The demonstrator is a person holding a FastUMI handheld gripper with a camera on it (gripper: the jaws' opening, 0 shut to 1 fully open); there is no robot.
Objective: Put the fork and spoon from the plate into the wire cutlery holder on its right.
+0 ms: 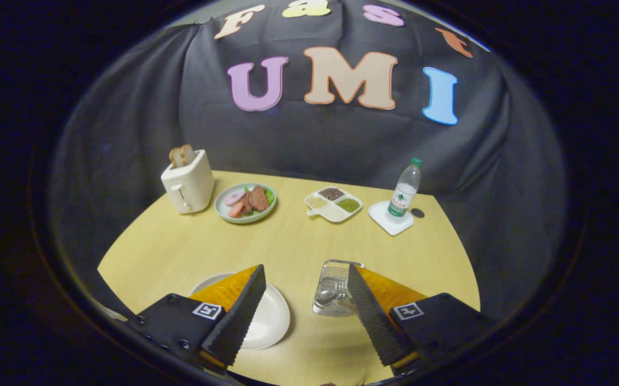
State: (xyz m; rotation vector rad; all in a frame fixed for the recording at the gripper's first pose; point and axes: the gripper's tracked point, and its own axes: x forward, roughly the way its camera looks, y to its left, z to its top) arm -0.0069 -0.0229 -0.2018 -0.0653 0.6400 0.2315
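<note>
My gripper (305,292) is hovering above the near edge of the table (288,241), fingers spread wide apart, nothing between them but bare tabletop. White plate (272,316) sits under and just beyond the left finger; what I can see of it looks bare, though that finger covers part of it. The wire holder (333,279) is just to the plate's right, partly behind the right finger, and a spoon (326,296) bowl plus what looks like more metal cutlery is lying in it. I can't pick out a fork for sure, too small and half hidden. My read: the transfer is done or nearly so, and the step in hand is a check. To do it well I'd tilt down and get a clear look at the part of the plate behind the finger before calling it. If a piece is left, I'd come in low along its handle, close across the narrow part and drop it in handle-up, keeping clear of the holder rim. Count: one plate, one holder, one spoon seen, fork unconfirmed. Further back: one toaster (188,185) with two slices, one dish of food (245,202), one divided tray (333,205), one bottle (405,190) on one coaster (390,220).
</note>
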